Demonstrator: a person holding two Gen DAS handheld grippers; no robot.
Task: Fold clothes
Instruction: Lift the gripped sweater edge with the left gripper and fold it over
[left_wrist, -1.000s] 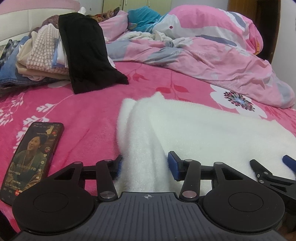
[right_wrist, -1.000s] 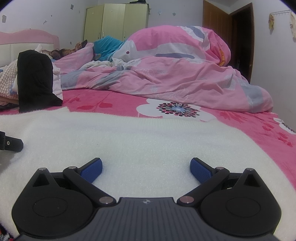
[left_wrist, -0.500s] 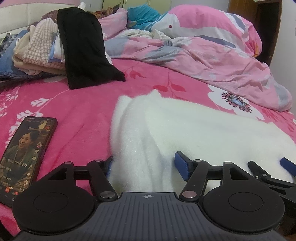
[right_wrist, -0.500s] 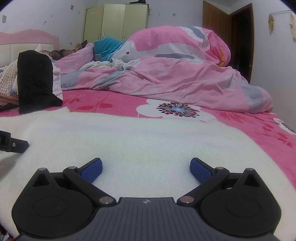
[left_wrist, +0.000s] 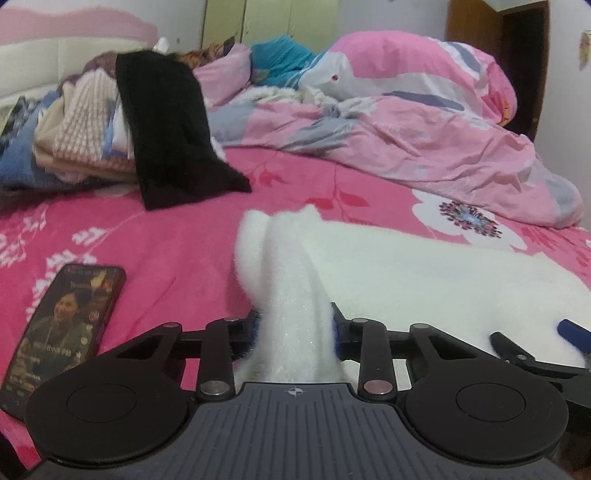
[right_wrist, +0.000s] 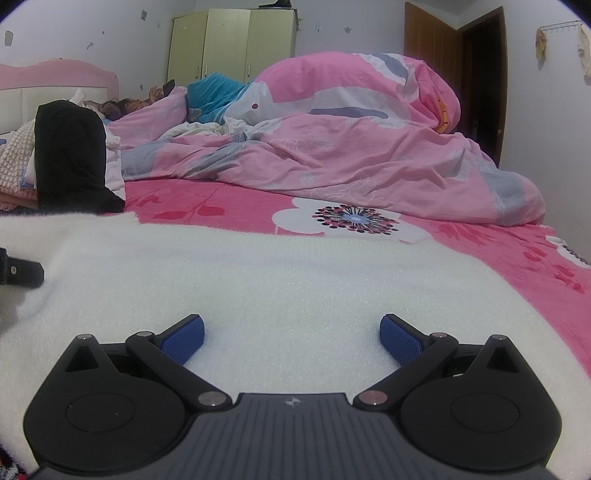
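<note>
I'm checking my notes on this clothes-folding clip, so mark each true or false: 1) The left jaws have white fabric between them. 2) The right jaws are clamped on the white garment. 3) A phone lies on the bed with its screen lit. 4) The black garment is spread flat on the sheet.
1) True: the left gripper is closing its jaws on a bunched fold of the white garment.
2) False: the right gripper is wide open above it.
3) True: the phone shows a video.
4) False: the black garment drapes over the clothes pile.
</note>
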